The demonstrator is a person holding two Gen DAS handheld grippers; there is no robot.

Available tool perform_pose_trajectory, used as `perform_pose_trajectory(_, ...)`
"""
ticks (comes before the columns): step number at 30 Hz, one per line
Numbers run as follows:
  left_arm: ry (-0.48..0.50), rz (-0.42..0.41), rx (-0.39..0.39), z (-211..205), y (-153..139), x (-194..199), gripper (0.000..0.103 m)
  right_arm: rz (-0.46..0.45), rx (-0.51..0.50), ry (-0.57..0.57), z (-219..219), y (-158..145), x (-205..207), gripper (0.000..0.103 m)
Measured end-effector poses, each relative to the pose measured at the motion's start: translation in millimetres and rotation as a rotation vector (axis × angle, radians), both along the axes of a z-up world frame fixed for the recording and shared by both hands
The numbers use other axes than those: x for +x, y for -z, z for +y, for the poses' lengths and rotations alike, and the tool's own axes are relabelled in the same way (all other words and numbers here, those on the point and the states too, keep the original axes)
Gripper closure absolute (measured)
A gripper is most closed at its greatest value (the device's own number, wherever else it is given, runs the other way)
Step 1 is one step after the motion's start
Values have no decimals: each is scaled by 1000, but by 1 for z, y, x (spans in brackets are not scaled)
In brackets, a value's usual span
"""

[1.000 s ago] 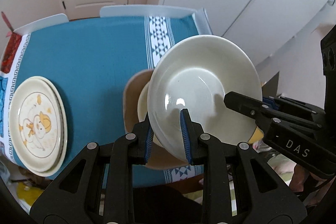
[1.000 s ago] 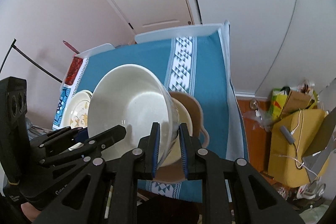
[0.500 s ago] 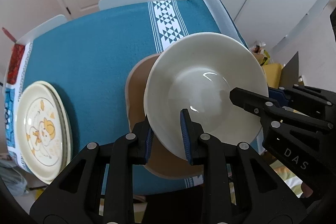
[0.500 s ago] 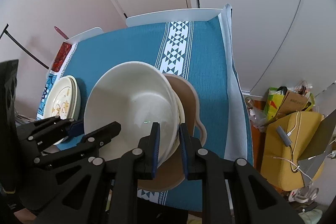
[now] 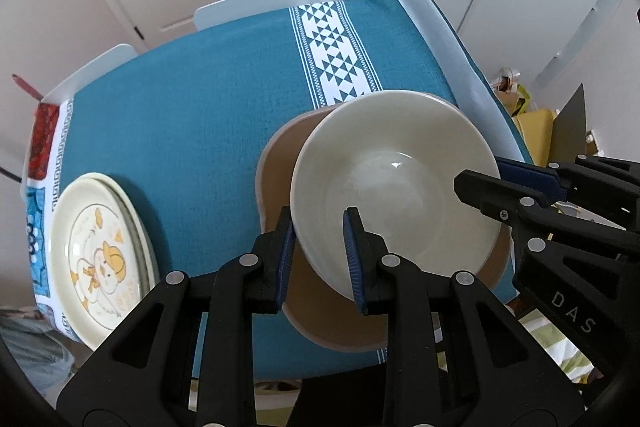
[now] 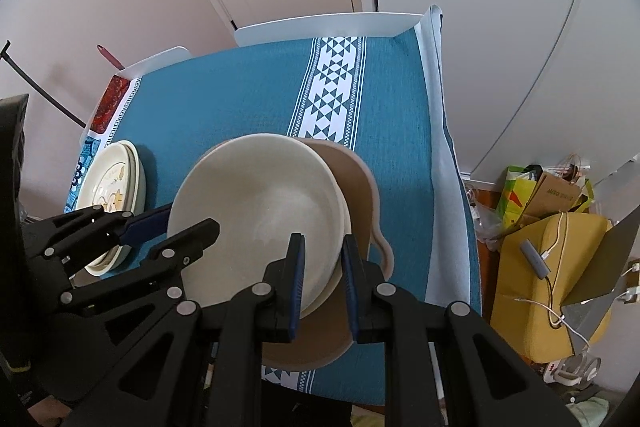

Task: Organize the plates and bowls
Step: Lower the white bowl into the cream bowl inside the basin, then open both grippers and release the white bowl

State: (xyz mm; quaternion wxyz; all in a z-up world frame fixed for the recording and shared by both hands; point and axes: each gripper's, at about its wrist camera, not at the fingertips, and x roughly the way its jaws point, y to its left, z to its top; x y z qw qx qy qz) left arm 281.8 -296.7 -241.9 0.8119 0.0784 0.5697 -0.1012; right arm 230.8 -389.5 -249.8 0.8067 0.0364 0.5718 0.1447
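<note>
I hold a large cream bowl [image 5: 394, 187] [image 6: 260, 195] by opposite sides of its rim. The left gripper [image 5: 318, 227] is shut on the near-left rim, one pad inside and one outside. My right gripper [image 6: 322, 251] is shut on the other side of the rim and also shows at the right of the left wrist view [image 5: 500, 179]. The bowl sits tilted over a brown dish [image 5: 280, 163] [image 6: 360, 179]. A second cream rim [image 6: 346, 215] shows just under it; contact is hidden. A stack of cartoon plates [image 5: 100, 255] [image 6: 116, 179] lies at the left.
A teal tablecloth [image 5: 200, 87] with a white patterned stripe [image 6: 332, 99] covers the table. White chair backs [image 6: 328, 23] stand at the far edge. A yellow box [image 6: 556, 275] and bags lie on the floor to the right. A red item [image 5: 42, 131] sits at the table's left edge.
Both grippers have sunk with the cream bowl, which now sits lower over the brown dish and less steeply tilted. Both grips on the rim are unchanged.
</note>
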Motion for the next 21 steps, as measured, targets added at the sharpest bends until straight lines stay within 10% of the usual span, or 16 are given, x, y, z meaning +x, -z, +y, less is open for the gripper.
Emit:
perform_pose_trajectory(17,-12,-134,-58,27,-61,-11,81,-95,86,53,-14,-43,-7,86)
perform_pose_trajectory(20,-22,-183,-40,34,-79,-15,79,-159,98,52,-17,-67,-12,54)
perform_pose_trajectory(21,-22,-194,-28,36,-84,-16,70,-182,108,47,-18,-75,-14,23)
